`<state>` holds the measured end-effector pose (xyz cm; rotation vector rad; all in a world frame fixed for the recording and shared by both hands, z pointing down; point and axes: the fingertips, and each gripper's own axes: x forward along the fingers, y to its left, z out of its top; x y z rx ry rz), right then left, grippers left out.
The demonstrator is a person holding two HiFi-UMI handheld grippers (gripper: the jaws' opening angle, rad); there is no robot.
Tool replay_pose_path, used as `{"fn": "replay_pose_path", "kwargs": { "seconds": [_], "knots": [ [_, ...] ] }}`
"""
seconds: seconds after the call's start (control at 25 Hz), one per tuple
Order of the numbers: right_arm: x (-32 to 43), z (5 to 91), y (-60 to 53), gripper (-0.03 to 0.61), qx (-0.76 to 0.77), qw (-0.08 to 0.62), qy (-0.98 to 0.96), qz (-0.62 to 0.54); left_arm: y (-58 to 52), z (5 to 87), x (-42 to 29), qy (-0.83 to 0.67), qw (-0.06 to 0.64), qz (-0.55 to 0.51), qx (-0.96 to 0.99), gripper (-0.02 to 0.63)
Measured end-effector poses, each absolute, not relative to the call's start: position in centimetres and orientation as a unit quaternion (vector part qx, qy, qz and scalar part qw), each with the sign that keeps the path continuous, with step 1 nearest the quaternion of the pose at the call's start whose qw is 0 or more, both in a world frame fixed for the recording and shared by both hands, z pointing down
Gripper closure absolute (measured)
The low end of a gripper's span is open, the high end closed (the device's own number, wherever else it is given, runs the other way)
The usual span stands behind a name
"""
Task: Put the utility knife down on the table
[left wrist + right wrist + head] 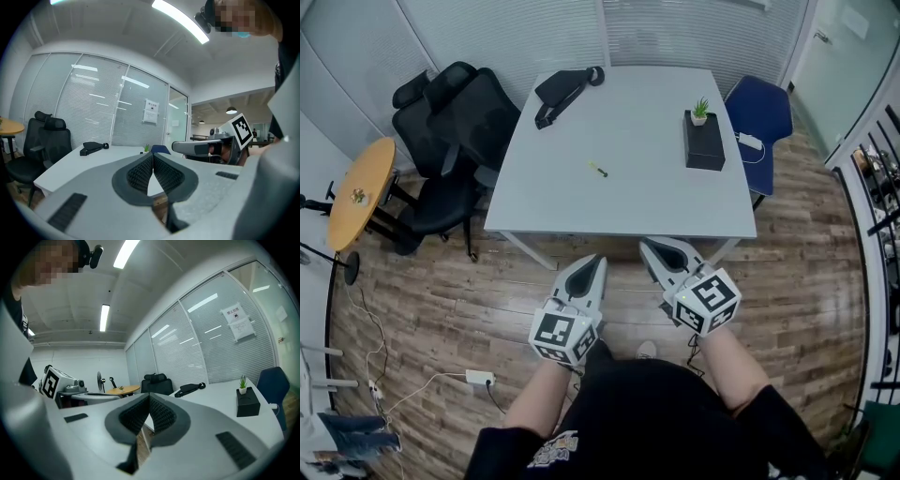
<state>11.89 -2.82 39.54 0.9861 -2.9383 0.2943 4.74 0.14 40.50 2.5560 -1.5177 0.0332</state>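
A small yellow and black utility knife [598, 169] lies near the middle of the white table [628, 202]. Both grippers hang over the floor just in front of the table's near edge, well short of the knife. My left gripper [598, 260] is shut with its jaws pressed together and nothing between them [152, 154]. My right gripper [647, 244] is also shut and empty [149, 395]. Each gripper view shows the other gripper beside it; neither shows the knife.
On the table's far side lie a black bag [565, 89] and a black box with a small potted plant [704, 141]. Black office chairs [455, 122] and a round wooden table [361, 192] stand left. A blue chair [759, 112] stands right. A power strip [478, 377] lies on the floor.
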Motion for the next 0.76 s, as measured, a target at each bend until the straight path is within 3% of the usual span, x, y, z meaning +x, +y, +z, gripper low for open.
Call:
{"fn": "replay_pose_path", "kwargs": {
  "seconds": [0.76],
  "knots": [
    [11.73, 38.83, -2.61, 0.575, 0.317, 0.009, -0.944, 0.089, 0.28, 39.77, 4.54, -0.508, 0.08, 0.01, 0.857, 0.606]
  ]
}}
